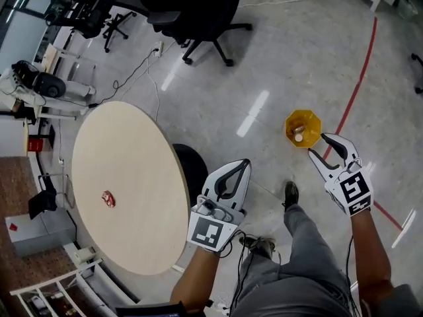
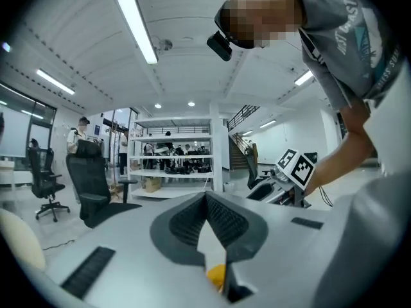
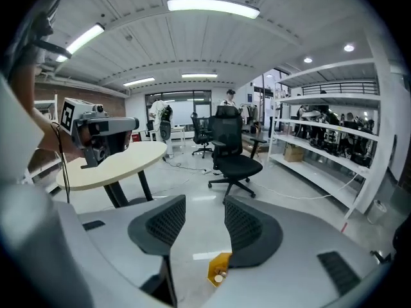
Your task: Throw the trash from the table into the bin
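A yellow bin stands on the floor and holds a small white piece of trash. My right gripper hovers just beside and above it, open, with nothing between its fingers; past its jaws the bin shows below. My left gripper is raised between the table and the bin, shut and empty, its pads meeting at the tips. A red crumpled piece of trash lies on the round beige table at the left.
Black office chairs stand at the back. A grey box and cables lie left of the table. A red line runs across the floor by the bin. The person's legs and shoes are below the grippers.
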